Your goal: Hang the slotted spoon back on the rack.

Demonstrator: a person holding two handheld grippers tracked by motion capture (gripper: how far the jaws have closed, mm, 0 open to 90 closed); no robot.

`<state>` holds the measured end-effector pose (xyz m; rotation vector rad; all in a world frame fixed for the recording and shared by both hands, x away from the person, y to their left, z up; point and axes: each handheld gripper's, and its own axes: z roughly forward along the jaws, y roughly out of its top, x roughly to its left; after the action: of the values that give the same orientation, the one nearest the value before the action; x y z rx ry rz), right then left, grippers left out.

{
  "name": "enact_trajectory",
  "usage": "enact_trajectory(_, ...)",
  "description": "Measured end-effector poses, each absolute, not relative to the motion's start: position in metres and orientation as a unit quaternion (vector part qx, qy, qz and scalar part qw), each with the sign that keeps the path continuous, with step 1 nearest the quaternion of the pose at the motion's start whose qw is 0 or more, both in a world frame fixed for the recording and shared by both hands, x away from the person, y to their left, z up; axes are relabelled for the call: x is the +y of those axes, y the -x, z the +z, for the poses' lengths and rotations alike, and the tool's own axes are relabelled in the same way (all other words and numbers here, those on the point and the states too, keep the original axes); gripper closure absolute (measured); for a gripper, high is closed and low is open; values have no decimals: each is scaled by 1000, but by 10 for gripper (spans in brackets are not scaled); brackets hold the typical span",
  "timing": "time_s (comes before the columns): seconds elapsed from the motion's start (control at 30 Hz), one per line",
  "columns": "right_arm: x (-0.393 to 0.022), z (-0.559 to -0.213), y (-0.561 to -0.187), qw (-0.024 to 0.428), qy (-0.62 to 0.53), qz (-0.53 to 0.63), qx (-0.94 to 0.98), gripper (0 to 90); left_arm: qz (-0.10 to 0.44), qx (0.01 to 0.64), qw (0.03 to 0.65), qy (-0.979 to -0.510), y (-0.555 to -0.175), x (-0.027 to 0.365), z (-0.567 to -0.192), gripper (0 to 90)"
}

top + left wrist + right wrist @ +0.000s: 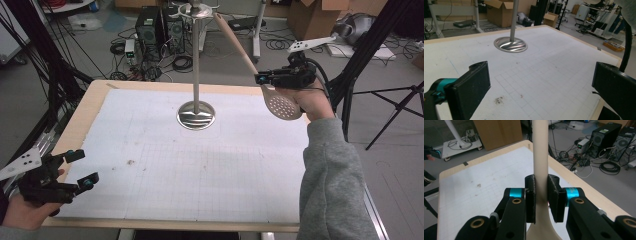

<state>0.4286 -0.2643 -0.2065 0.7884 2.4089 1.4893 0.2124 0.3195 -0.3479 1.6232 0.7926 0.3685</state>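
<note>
While my right gripper [262, 78] hangs over the far right corner of the table [90, 107], its jaws are closed tight on the wooden handle of a slotted spoon [239, 46], gripping it low down, just above where the handle widens into the bowl. From the high view the perforated bowl of the spoon hangs below my right hand [307, 100], clear of the white gridded mat [200, 165], and the handle slants up and to the left, its tip near the top of the metal utensil stand [196, 70]. I cannot tell whether the tip touches the stand's top. In the right gripper view the pale handle [540, 157] rises straight up between my two black pads [531, 192], pinched from both sides.

My left gripper [80, 167] sits at the near left corner of the table, held in my left hand [22, 212], with its jaws spread wide and nothing between them. In the left gripper view the two pads [471, 85] frame bare mat, and the stand's round shiny base [510, 45] rests on the mat farther off, its pole rising out of frame. A small dark smudge [498, 100] marks the mat near that gripper.
</note>
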Motion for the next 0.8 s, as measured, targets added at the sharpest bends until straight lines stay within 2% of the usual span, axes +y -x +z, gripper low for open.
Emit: enact_trajectory(0.8, -241, -223, -437, 97, -275, 484, 825, 778, 160, 343, 603, -703, -211, 320, -347, 20)
